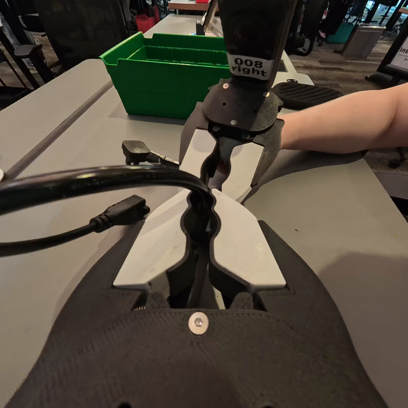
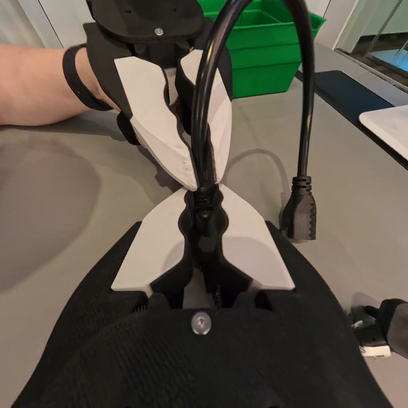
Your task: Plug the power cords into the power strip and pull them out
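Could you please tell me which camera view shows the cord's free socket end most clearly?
The right wrist view: the socket end hangs upright, sharp and unobstructed. The left wrist view shows it smaller, lying sideways on the table.

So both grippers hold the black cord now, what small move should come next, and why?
Probably the left gripper should let go. Both it and the right gripper are shut on the same end of the cord, tips nearly touching, so the right one has the plug end alone. No power strip shows in either view, so the right must then carry it there.
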